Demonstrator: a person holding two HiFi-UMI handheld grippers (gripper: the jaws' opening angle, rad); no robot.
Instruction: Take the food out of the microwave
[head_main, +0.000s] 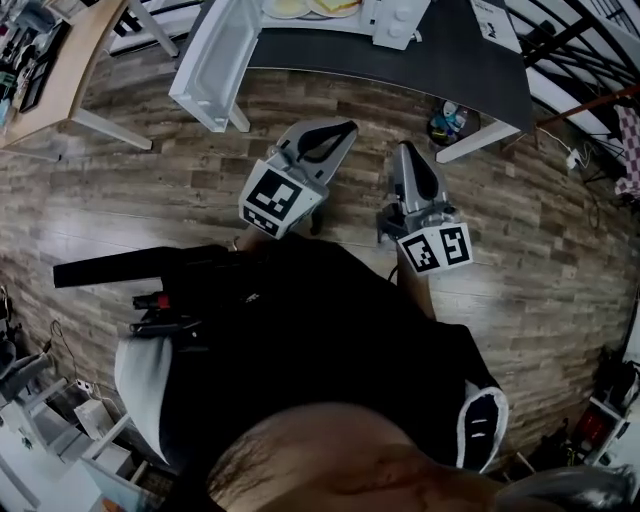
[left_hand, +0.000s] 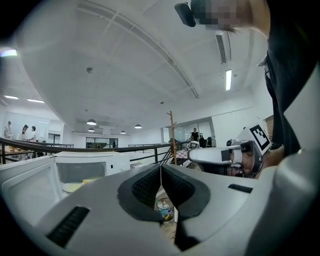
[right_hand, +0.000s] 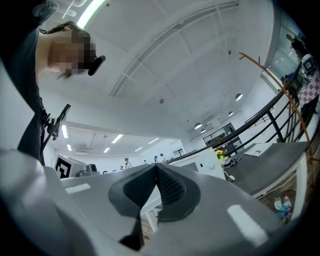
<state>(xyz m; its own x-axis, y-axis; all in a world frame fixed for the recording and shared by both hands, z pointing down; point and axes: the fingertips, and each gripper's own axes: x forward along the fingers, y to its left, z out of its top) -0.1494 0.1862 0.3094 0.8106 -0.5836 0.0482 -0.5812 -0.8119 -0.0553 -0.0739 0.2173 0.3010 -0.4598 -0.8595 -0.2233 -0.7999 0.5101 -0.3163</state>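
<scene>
The white microwave (head_main: 392, 20) stands on a dark table (head_main: 440, 60) at the top of the head view, its door (head_main: 212, 62) swung open to the left. A plate of pale yellow food (head_main: 312, 7) shows inside it, and again in the left gripper view as food (left_hand: 74, 186) in the microwave (left_hand: 87, 165). My left gripper (head_main: 338, 130) and right gripper (head_main: 404, 150) hang over the wooden floor, short of the table, both pointing at it. The left gripper (left_hand: 161, 172) is shut with nothing in it. The right gripper (right_hand: 156, 171) is shut and empty too.
A small bin of bottles (head_main: 447, 124) sits on the floor under the table's front edge, near a white table leg (head_main: 478, 140). A wooden table (head_main: 55, 75) stands at the left. A dark railing (right_hand: 260, 117) runs behind the table. People stand far off.
</scene>
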